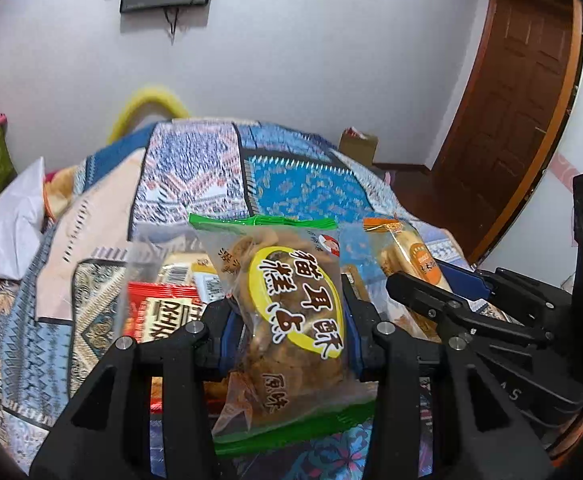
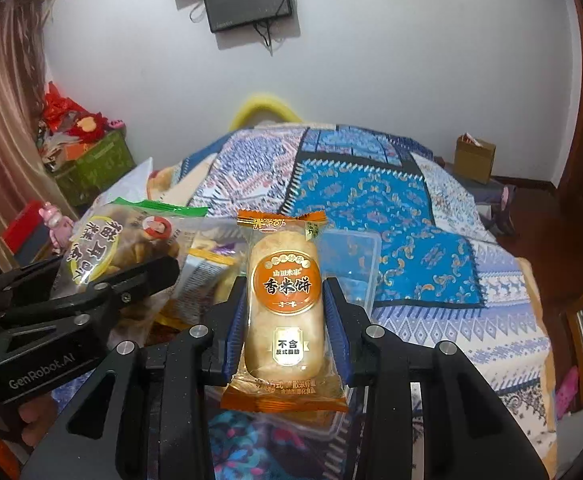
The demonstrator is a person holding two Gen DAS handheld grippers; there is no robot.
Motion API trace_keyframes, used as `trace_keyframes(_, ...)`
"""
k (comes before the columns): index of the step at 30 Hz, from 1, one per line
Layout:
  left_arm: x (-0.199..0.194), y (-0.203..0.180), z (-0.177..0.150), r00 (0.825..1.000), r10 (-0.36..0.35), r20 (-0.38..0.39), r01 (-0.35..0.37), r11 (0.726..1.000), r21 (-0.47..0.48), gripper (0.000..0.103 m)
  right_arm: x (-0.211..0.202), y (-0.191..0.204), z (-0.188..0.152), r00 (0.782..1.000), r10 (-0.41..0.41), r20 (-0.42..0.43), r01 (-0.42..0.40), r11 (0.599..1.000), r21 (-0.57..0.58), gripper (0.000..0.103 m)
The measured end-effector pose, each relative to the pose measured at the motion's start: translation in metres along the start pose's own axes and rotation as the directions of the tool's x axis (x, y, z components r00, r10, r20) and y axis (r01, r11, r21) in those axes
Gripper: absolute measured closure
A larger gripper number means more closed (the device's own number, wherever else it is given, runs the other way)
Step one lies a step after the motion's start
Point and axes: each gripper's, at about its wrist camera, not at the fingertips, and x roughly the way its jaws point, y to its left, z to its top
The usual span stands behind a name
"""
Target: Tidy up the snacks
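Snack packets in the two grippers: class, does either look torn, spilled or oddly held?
Nothing stands out. The green-edged packet sits upright in the left gripper, its seals intact. The orange rice-cracker packet stands upright in the right gripper, sealed too. No crumbs show on the patterned bedspread.

Each matte black plastic claw [image 2: 287, 312] has blue ribbed pads [image 2: 336, 316], round silver screws [image 2: 198, 331], triangular cut-outs, and white "GenRobot.AI" lettering [image 2: 41, 371] along one side.
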Motion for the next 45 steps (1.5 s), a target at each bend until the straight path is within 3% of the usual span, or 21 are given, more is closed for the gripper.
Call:
trace_keyframes(6,0.035,-0.001,-0.005,0.999,0.009,-0.040,-0.008,1.000,0.021,0.061,0.024,-0.011,-0.003,0.999,0.002,-0.047,-0.001,1.000,0.015,0.069)
trace_keyframes(10,0.040,-0.006,-0.006,0.999,0.035,-0.019,-0.034,0.997,0.065,0.061,0.035,-0.014,-0.004,0.998,-0.001,-0.066,0.002,1.000,0.019,0.070)
trace_keyframes(16,0.043,-0.001,-0.002,0.999,0.006,-0.040,-0.005,0.999,0.032,0.059,0.039,-0.018,-0.003,0.995,0.031,-0.094,-0.028,0.999,0.039,0.069)
trace_keyframes(18,0.040,0.001,-0.001,0.999,-0.002,-0.050,0.004,1.000,0.025,0.053,0.035,-0.017,-0.003,0.995,0.023,-0.100,-0.020,0.999,0.028,0.069)
trace_keyframes(21,0.031,0.003,0.000,0.999,-0.005,-0.039,0.005,1.000,0.011,0.037,0.028,-0.019,-0.002,0.995,0.014,-0.100,-0.011,0.999,0.030,0.066)
trace_keyframes(24,0.019,0.002,0.001,0.999,-0.018,-0.028,0.019,1.000,0.009,0.036,0.018,-0.019,-0.001,0.996,0.020,-0.081,-0.017,0.999,0.030,0.057)
trace_keyframes(35,-0.075,-0.008,0.002,0.995,-0.016,0.099,0.012,0.999,0.040,0.036,-0.053,0.016,0.005,0.999,-0.002,0.033,0.005,0.997,-0.074,0.055)
trace_keyframes(41,-0.159,-0.014,-0.003,0.970,-0.007,0.244,-0.005,0.999,0.047,0.036,-0.113,0.034,0.004,0.989,0.034,0.143,-0.024,0.997,-0.073,0.053)
trace_keyframes(45,-0.201,-0.018,-0.014,0.947,0.009,0.321,-0.029,0.998,0.058,0.036,-0.157,0.049,-0.005,0.970,0.046,0.238,-0.025,0.996,-0.087,0.045)
